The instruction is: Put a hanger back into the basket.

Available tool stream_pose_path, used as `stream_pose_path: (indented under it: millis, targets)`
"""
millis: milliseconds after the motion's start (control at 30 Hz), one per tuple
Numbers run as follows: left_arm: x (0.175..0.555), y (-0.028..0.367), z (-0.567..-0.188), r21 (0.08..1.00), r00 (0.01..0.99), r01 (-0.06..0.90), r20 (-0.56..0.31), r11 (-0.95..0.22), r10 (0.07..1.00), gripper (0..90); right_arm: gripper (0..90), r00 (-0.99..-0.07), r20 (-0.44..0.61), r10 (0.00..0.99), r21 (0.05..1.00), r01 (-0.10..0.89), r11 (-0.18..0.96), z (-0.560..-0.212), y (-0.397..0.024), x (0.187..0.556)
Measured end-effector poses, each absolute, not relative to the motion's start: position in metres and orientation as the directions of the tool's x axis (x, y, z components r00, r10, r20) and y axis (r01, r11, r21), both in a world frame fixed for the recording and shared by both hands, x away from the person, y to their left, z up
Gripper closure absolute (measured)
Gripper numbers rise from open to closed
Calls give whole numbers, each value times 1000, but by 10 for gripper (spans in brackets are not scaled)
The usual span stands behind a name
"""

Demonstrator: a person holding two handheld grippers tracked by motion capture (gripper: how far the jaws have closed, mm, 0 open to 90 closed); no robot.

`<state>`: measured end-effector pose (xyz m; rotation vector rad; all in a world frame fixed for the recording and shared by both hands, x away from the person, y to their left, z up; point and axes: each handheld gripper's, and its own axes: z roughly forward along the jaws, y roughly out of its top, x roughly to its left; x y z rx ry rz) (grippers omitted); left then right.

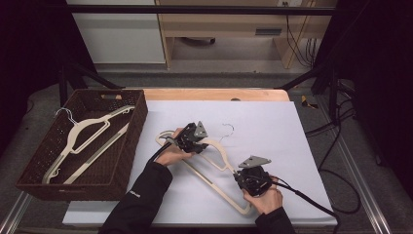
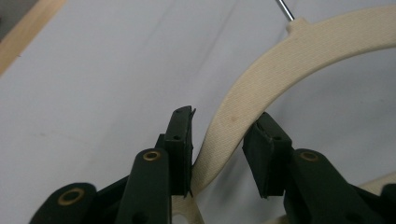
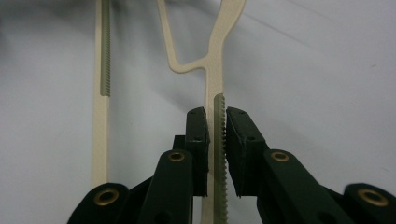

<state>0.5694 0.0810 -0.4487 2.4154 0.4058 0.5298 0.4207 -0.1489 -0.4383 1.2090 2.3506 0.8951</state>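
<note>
On the counter's white sheet (image 1: 272, 126) the hanger (image 1: 221, 158) is clamped at one arm by the right tongs (image 1: 237, 174); the left tongs (image 1: 171, 141) stand apart around its shoulder, so it could pivot when lifted.

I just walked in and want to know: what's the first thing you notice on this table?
A cream hanger lies on the white sheet in the middle, with both grippers on it: the right gripper pinches its ribbed shoulder, while the left gripper straddles its curved arm, one pad touching. At the left, a brown woven basket holds another cream hanger.
</note>
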Motion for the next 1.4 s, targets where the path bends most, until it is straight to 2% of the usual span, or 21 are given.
stream_pose_path:
  millis: [267,500,600,833,933,1033,1233,1333,1400]
  targets:
    - [545,94,-435,595,860,94,355,-798,366,702,773,-571,10,821,691,597,407,-434,-155,422]
    - [518,107,-429,602,844,72,388,-795,370,748,612,-597,69,799,730,576,368,-431,-157,427]
    - [507,111,-426,605,839,69,395,-793,375,752,501,-609,136,782,754,575,317,-427,-155,431]
    - [485,118,-421,601,826,87,403,-795,395,755,401,-662,187,726,806,526,272,-417,-143,453]
    - [478,120,-421,604,821,99,399,-791,408,755,420,-686,205,698,807,523,276,-415,-131,460]
    - [474,122,-420,608,819,110,393,-786,418,755,493,-706,203,678,781,535,323,-418,-119,467]
    - [469,126,-419,620,834,130,353,-773,424,755,781,-765,230,602,751,533,390,-427,-108,473]
    - [468,129,-417,656,846,157,296,-738,443,745,805,-791,253,557,747,526,408,-425,-109,473]
    - [468,134,-411,665,867,149,268,-732,421,704,822,-812,260,523,752,510,417,-421,-111,470]
